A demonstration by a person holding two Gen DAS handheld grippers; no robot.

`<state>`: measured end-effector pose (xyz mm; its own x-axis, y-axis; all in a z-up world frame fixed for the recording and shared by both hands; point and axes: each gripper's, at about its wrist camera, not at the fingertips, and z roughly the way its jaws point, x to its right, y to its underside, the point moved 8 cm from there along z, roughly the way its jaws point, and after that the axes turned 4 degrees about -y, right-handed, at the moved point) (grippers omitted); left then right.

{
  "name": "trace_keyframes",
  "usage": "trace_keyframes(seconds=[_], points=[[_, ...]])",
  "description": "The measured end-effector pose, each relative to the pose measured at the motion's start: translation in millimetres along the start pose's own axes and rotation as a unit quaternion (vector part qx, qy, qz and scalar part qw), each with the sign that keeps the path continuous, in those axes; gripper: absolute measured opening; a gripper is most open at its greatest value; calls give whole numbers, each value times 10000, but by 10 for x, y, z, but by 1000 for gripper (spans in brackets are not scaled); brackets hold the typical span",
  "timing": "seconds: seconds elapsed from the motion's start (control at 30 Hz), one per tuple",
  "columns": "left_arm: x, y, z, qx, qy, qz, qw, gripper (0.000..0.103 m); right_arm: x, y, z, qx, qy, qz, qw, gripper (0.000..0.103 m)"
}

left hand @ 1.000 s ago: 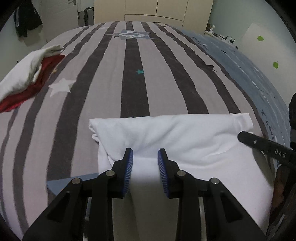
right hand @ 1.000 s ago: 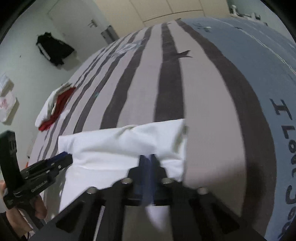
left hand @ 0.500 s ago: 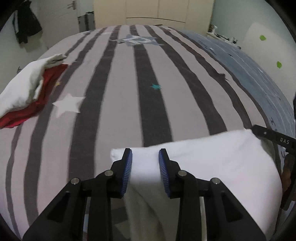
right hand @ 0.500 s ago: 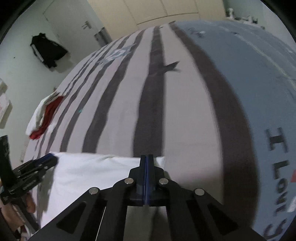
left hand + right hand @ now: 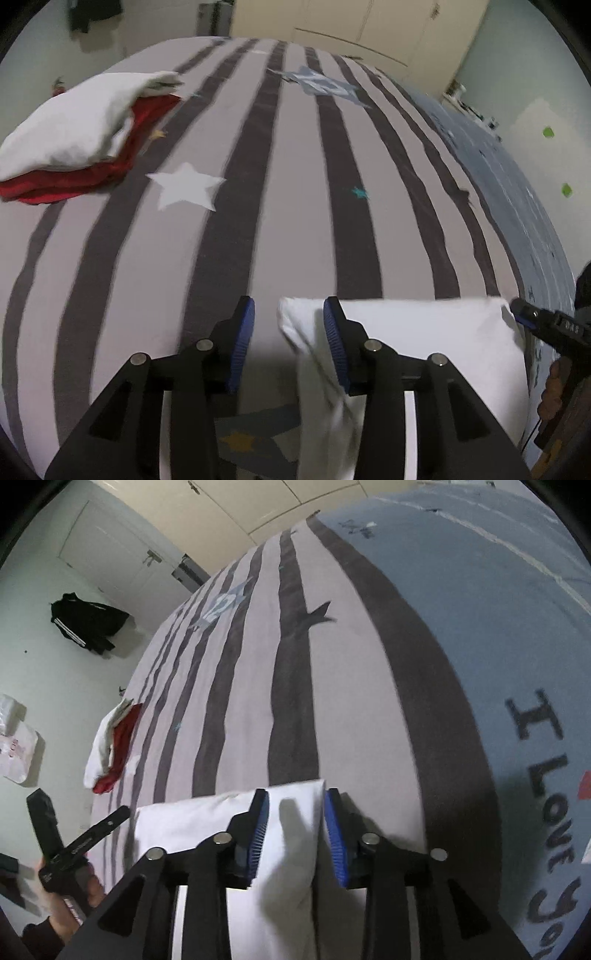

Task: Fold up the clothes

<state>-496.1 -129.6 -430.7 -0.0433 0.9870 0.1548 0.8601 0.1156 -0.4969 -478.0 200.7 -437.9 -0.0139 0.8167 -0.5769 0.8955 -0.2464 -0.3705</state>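
Soft white garment [image 5: 424,332] folded flat, lower centre, on striped bedcover [image 5: 266,221]. Left gripper [image 5: 288,339] opening, corner between ribbed blue pads, unclamped. Right gripper [image 5: 295,834] opening, cloth ridge loose between.

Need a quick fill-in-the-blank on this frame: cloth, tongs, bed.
1. The folded cloth between the tongs is ____ in colour.
2. The bedcover has dark ____ running along it.
3. On the pile at the bed's far left, a white garment lies on top of a ____ one.
4. The left tongs and right tongs are both ____, letting the cloth go.

Missing words: white; stripes; red; opening
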Motion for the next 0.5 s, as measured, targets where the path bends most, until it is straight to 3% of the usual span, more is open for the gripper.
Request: trace_keyframes(seconds=[0.13, 0.17, 0.2, 0.27, 0.5], points=[[130, 61, 110, -146, -47, 230, 9996, 32, -66, 18, 132, -130, -25, -66, 9999, 32], [151, 71, 123, -164, -61, 274, 9995, 20, -91, 12, 167, -150, -27, -87, 9998, 29], [161, 66, 125, -167, -85, 300, 9994, 9, -115, 5, 201, -170, -28, -107, 9998, 17], [177, 55, 112, -158, -125, 335, 9992, 7, -96, -19, 213, -165, -35, -103, 9998, 5], [169, 39, -122, 22, -126, 186, 9997, 6, -60, -81, -31, 241, 156, -104, 9995, 2]])
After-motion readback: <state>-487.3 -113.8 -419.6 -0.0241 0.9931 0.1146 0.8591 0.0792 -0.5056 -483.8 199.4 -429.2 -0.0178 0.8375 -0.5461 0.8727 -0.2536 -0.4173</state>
